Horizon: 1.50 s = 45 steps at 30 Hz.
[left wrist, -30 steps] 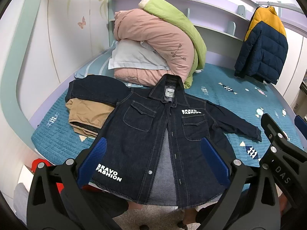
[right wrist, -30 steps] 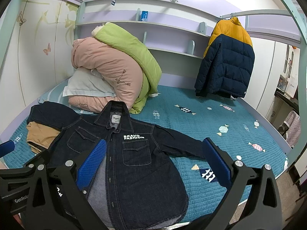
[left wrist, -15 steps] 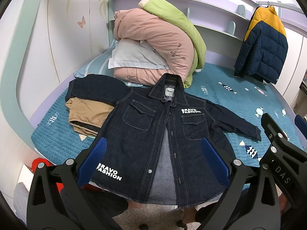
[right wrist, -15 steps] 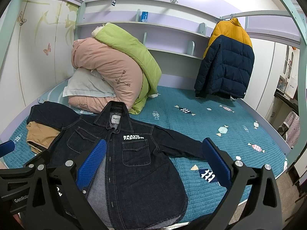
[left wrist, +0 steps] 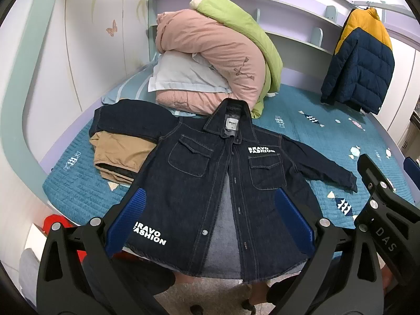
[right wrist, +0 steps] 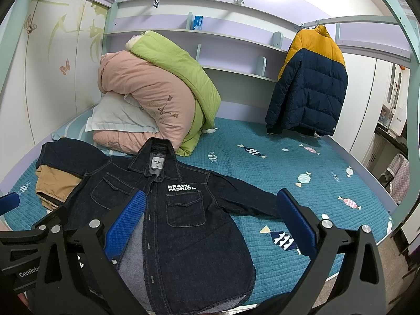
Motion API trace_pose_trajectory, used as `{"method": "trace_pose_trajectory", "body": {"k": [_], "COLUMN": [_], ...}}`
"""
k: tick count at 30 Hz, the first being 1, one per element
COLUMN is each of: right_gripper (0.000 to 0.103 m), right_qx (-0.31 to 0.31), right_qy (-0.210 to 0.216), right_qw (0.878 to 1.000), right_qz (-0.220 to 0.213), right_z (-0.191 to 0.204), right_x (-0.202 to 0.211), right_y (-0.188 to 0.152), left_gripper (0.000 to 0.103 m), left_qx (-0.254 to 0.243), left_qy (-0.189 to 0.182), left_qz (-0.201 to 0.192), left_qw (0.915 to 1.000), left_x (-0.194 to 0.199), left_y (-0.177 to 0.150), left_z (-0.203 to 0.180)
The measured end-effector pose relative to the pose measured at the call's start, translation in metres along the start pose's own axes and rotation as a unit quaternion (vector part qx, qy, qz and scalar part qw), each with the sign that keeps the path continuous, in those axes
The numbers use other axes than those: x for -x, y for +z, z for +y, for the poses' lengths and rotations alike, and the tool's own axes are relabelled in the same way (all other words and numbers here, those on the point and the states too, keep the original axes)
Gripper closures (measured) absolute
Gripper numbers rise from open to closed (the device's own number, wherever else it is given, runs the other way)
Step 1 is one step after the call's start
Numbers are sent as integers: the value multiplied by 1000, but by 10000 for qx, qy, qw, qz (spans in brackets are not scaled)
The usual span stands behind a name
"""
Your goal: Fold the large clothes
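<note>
A dark denim jacket [left wrist: 218,183] with white BRAVO FASHION lettering lies face up and unbuttoned on the teal bed, collar toward the wall, hem hanging over the front edge. One sleeve stretches out to the right [right wrist: 252,202]. My left gripper [left wrist: 210,223] is open and empty, hovering above the jacket's lower hem. My right gripper [right wrist: 210,220] is open and empty, above the jacket's right side. The left gripper's body shows at the lower left of the right wrist view.
Folded clothes, dark over tan [left wrist: 123,144], lie left of the jacket. Pink and green duvets with a pillow [left wrist: 210,60] are piled behind the collar. A navy and yellow puffer jacket [right wrist: 307,86] hangs at the back right. Teal quilt [right wrist: 302,162] stretches right.
Both grippers have stayed open and almost still. The jacket has not moved.
</note>
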State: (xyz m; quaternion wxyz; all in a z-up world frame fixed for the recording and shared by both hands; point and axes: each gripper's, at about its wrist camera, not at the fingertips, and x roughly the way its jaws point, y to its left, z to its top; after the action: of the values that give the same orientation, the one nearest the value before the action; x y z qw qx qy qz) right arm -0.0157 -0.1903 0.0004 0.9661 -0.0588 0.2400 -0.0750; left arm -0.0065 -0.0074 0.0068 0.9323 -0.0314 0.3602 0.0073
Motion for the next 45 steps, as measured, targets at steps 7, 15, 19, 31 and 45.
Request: {"method": "trace_pose_trajectory", "body": {"k": [7,15,19,31,45], "right_gripper": [7,7,7,7,7], "right_qx": [1,-3,4,21,67], "right_qy": [-12,-3,-7,-16,13], "right_qw": [10000,10000,10000,10000,9999], "right_qz": [12,8,14,19,136], "right_z": [-1,-1,-1,0,-5], "right_x": [4,3,3,3,-3], "right_y": [5,4,4,4,2], "left_gripper": [5,5,5,5,5], "left_qx": [-7,2,-1,3,65], "left_qy": [9,-7,-3,-12,-103], "left_qz": [8,19,29,45,233], "left_qw": [10000,10000,10000,10000,9997], "left_x": [1,1,1,0,-16], "left_y": [-1,-2,-2,-3,-11], "left_z": [0,0,0,0,2]}}
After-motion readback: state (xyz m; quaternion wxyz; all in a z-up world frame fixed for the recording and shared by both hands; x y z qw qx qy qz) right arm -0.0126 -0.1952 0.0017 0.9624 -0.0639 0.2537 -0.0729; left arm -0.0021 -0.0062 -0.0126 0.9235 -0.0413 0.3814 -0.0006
